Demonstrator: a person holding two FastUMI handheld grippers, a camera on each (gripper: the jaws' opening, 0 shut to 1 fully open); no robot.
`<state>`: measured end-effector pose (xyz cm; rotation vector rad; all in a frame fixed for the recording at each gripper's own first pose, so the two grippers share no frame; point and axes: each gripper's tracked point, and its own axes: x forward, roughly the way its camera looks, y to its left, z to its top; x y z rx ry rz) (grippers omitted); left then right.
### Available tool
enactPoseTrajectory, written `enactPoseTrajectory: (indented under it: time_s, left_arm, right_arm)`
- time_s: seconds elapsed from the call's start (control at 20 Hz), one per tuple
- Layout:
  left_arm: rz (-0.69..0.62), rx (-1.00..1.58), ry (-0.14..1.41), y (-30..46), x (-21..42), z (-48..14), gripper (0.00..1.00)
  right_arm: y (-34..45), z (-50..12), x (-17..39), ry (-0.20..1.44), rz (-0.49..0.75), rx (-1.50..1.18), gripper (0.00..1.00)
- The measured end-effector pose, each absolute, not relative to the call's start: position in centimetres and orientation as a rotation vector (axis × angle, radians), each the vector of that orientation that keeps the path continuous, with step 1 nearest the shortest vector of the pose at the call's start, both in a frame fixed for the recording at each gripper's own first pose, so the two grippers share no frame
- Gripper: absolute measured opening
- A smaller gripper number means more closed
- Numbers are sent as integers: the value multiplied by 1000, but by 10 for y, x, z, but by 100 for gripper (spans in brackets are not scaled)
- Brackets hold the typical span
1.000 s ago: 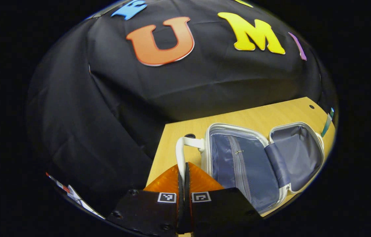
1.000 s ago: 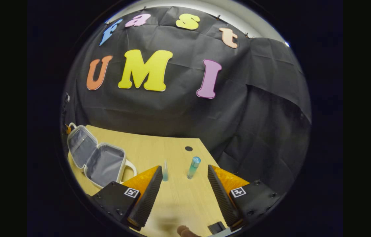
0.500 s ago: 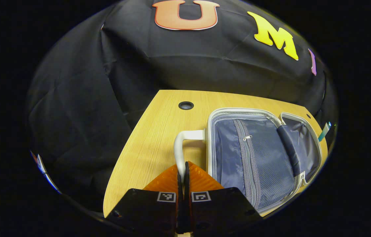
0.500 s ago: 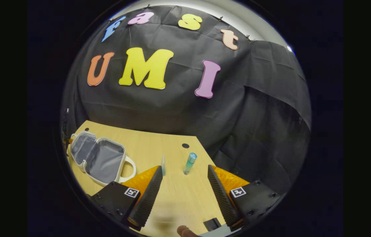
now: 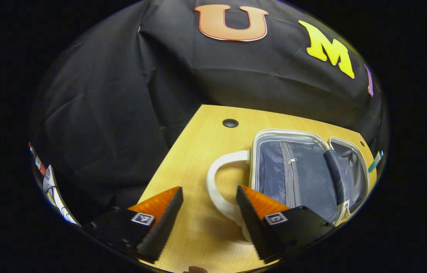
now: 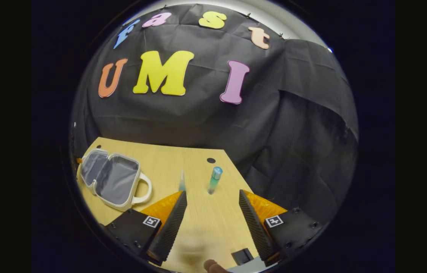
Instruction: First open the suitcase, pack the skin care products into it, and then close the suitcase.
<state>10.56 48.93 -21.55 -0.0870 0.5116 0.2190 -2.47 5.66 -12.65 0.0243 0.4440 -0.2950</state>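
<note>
With the suitcase [image 5: 304,178] open, advance your spread right hand-held gripper [image 6: 212,212] squarely onto the upright bottle [image 6: 214,179]; left hand-held gripper [image 5: 208,212] stands apart.

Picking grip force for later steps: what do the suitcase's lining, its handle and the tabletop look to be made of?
Suitcase lining: grey-blue woven fabric with a slight sheen, creased, with a mesh zip pocket; likely nylon or polyester.
Handle: smooth off-white loop holding a rigid curve; probably plastic or firm rubber.
Tabletop: light wood grain, flat, satin; laminate or veneer, hard to tell which.
</note>
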Motion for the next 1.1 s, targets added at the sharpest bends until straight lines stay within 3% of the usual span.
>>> enactPoseTrajectory:
  time_s: [0.05,0.35,0.65,1.1]
  left_arm:
    - [203,-105,504,475,96,-204,98]
    - [103,-37,440,369,89,-161,98]
    - [-94,16,372,212,107,-123,98]
    - [-367,60,363,-2,121,-132,98]
  right_arm:
    - [52,-127,-23,438,-291,22,82]
    - [27,-145,-2,448,-242,39,81]
    - [-5,-152,23,435,-198,46,82]
    - [-72,-176,34,466,-213,72,81]
